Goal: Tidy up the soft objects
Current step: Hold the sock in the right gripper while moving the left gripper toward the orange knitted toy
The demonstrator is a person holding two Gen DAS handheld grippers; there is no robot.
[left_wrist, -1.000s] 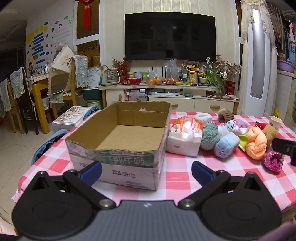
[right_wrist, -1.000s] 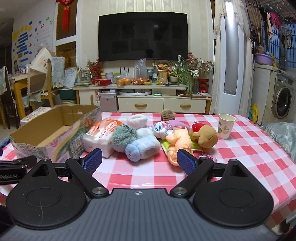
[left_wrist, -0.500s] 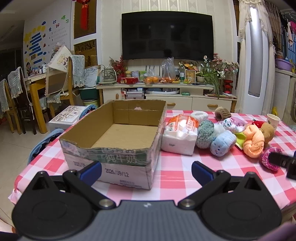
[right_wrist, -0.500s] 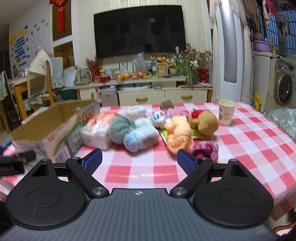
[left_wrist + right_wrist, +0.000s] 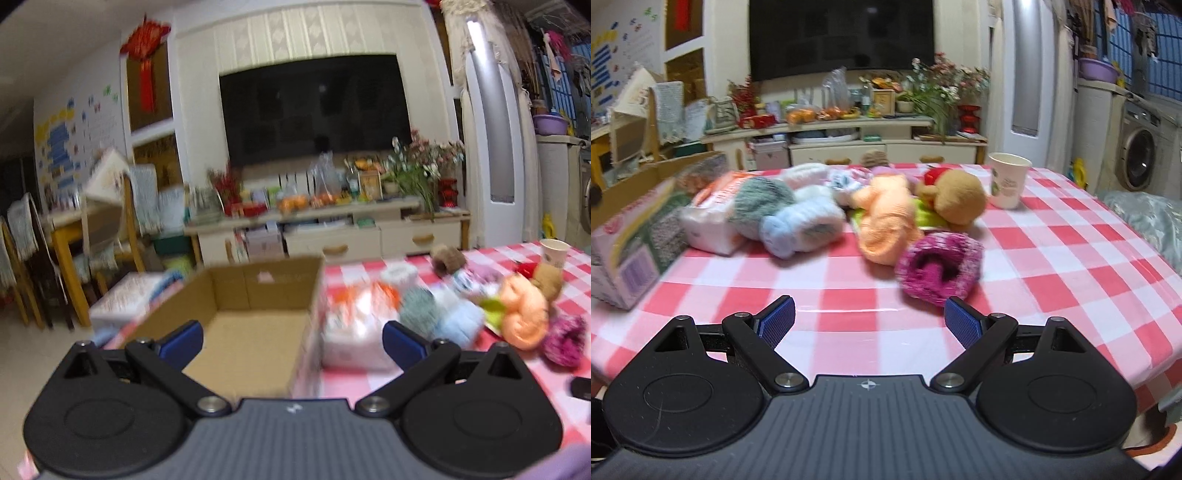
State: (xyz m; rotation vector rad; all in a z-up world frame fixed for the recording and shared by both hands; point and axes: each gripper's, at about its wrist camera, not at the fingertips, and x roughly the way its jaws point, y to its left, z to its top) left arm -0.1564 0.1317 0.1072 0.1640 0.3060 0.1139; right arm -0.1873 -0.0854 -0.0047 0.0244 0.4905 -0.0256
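Closer now than a second ago: right gripper [image 5: 868, 319], spread wide and empty, nearing fuzzy magenta knitted sock roll [image 5: 940, 266] at frame centre; left gripper [image 5: 291, 339], likewise spread and empty, raised over open brown cardboard box [image 5: 255, 321], nothing packed yet

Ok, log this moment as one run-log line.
phase: approach | left claw: open, empty, facing cardboard box | right claw: open, empty, nearest magenta knit item | box: empty

Box [image 5: 255, 332] sits left of soft toys [image 5: 886, 218].
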